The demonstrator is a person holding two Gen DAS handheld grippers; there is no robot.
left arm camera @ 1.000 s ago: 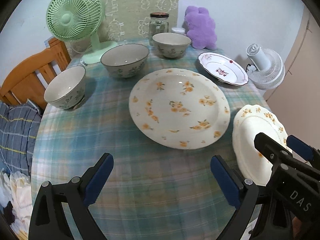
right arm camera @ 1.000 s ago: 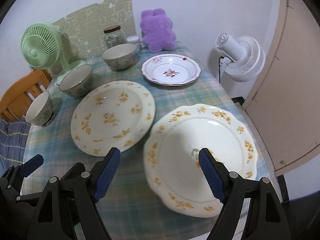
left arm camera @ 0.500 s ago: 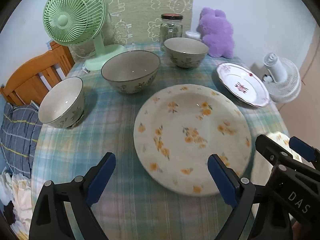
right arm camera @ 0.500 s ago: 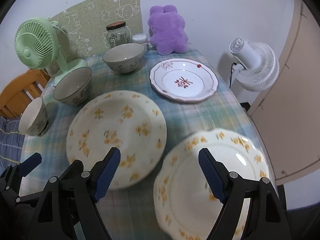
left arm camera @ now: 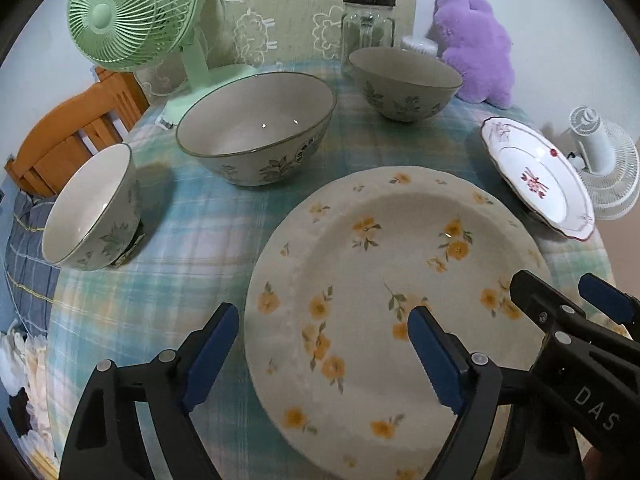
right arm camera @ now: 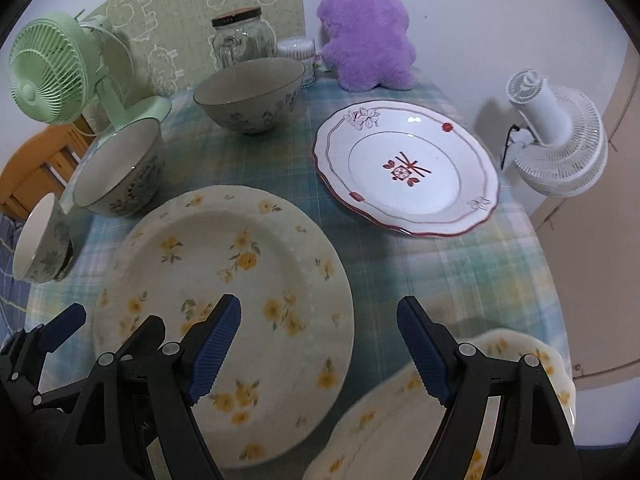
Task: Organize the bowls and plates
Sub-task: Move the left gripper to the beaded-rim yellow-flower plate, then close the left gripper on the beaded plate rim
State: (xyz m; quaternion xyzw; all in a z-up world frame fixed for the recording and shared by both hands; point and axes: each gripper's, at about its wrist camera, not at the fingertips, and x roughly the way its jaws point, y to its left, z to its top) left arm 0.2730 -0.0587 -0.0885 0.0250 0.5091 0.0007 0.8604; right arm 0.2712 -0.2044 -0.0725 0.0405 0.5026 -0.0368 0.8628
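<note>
Pale-green desk fan (left arm camera: pixel 132 16) at far left, then three grey floral ceramic bowls (left arm camera: pixel 256 128) strung along the plaid tablecloth (left arm camera: pixel 180 248). The left gripper (left arm camera: pixel 324 356) is closing, its blue pads either side of the near rim of the big cream plate with yellow flowers (left arm camera: pixel 392 280), not touching it. The right gripper (right arm camera: pixel 320 352) hangs wide apart, empty, over cloth between that plate and a scalloped yellow-flowered plate (right arm camera: pixel 400 420). Beyond sits the white red-trimmed plate (right arm camera: pixel 408 168).
</note>
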